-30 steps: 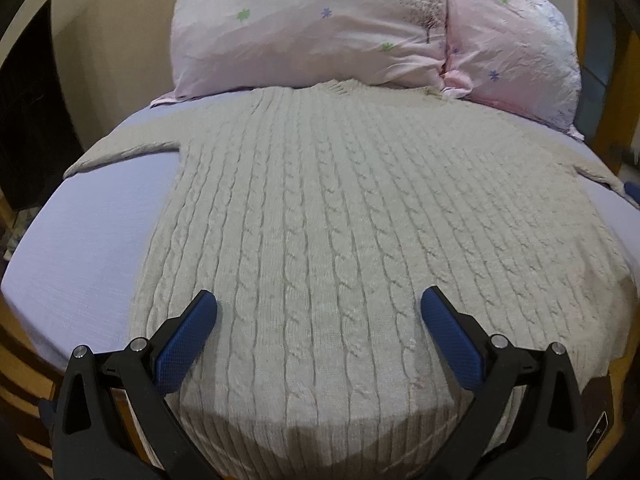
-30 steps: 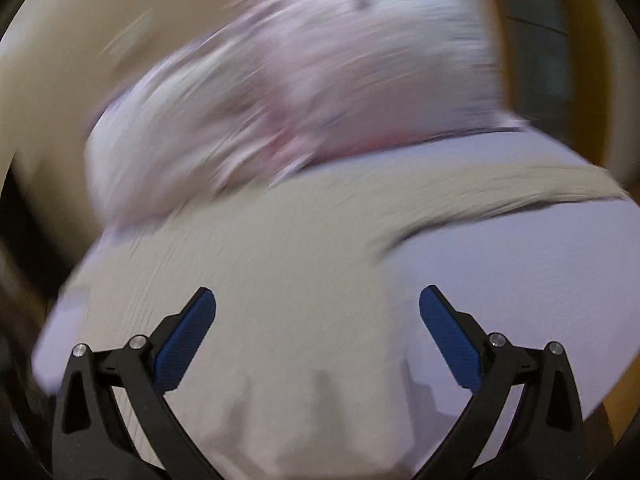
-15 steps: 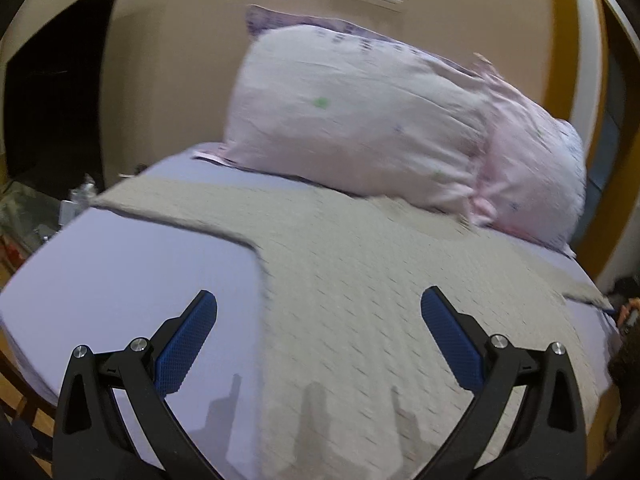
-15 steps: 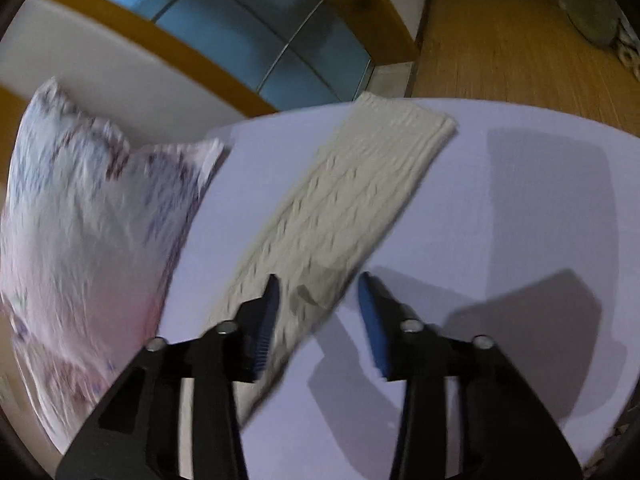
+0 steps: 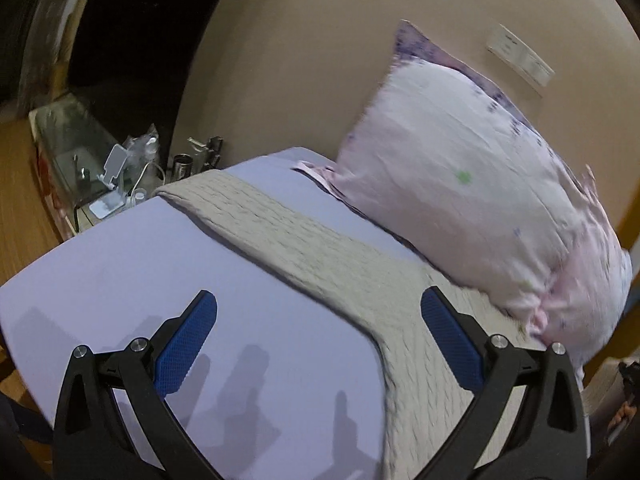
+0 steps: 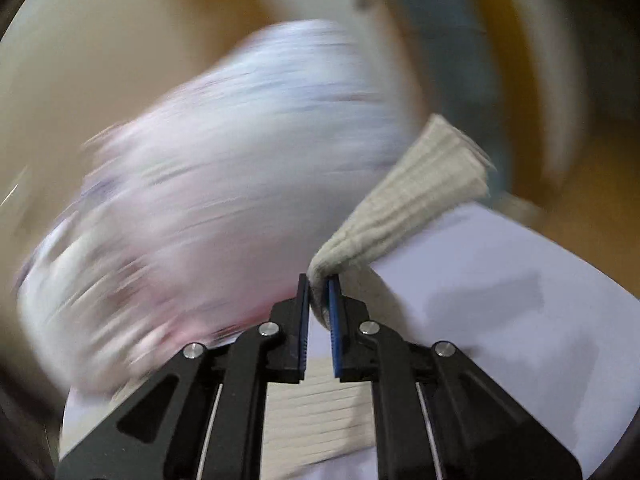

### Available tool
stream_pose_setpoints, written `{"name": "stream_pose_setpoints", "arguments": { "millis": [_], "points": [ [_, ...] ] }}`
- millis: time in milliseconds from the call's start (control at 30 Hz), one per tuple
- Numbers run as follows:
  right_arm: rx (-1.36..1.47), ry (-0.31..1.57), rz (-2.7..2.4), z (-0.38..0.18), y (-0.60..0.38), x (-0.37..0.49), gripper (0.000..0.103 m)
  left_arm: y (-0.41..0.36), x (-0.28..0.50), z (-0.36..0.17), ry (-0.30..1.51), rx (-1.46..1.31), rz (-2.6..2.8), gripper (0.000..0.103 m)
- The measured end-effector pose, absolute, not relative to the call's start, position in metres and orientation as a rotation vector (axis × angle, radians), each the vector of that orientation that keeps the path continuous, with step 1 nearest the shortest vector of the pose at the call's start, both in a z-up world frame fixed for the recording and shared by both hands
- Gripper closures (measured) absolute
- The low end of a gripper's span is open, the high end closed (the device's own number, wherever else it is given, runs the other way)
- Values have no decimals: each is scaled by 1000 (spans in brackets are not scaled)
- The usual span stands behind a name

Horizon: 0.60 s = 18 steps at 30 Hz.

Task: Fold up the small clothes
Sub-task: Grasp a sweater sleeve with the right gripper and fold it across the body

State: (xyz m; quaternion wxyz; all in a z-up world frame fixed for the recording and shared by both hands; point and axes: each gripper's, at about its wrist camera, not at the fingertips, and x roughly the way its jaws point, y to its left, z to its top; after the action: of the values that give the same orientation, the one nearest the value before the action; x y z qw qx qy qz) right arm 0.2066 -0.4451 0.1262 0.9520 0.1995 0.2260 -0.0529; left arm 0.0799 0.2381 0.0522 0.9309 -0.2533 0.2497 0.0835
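Observation:
A beige cable-knit sweater (image 5: 320,264) lies flat on a lavender bed sheet (image 5: 120,280). In the left wrist view its left sleeve runs from the body out toward the far left bed edge. My left gripper (image 5: 318,324) is open and empty above the sheet, beside that sleeve near the armpit. In the right wrist view my right gripper (image 6: 319,300) is shut on the sweater's right sleeve (image 6: 416,196) and holds it lifted off the sheet (image 6: 500,300), its cuff end sticking up. The view is blurred by motion.
Pink floral pillows (image 5: 472,184) lean against the beige wall at the head of the bed and also show in the right wrist view (image 6: 224,208). A cluttered bedside table (image 5: 116,168) stands past the bed's far left edge. Wooden floor lies beyond the bed edges.
My left gripper has swung from over the sweater's body to the left sleeve. My right gripper moved to the right sleeve, closed on it and lifted it.

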Motion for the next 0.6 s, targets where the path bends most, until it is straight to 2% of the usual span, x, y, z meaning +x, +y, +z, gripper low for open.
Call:
{"name": "stream_pose_setpoints", "arguments": {
  "millis": [133, 200, 233, 267, 300, 367, 433, 600],
  "points": [
    [213, 581, 260, 108, -286, 232, 93, 255, 96, 45, 514, -577, 170, 1],
    [144, 714, 442, 81, -221, 238, 88, 264, 106, 40, 525, -629, 174, 1],
    [108, 792, 528, 66, -191, 240, 80, 268, 111, 38, 535, -645, 174, 1],
    [89, 818, 557, 59, -178, 236, 67, 274, 118, 35, 548, -671, 176, 1],
    [78, 816, 566, 57, -173, 228, 59, 280, 122, 32, 556, -701, 177, 1],
    [88, 760, 528, 62, -190, 225, 32, 294, 129, 25, 571, -781, 190, 1],
    [141, 724, 463, 70, -217, 228, 24, 307, 136, 18, 582, -864, 207, 5],
    [253, 715, 332, 70, -289, 210, 22, 339, 152, 2, 589, -1000, 272, 22]
  ]
}}
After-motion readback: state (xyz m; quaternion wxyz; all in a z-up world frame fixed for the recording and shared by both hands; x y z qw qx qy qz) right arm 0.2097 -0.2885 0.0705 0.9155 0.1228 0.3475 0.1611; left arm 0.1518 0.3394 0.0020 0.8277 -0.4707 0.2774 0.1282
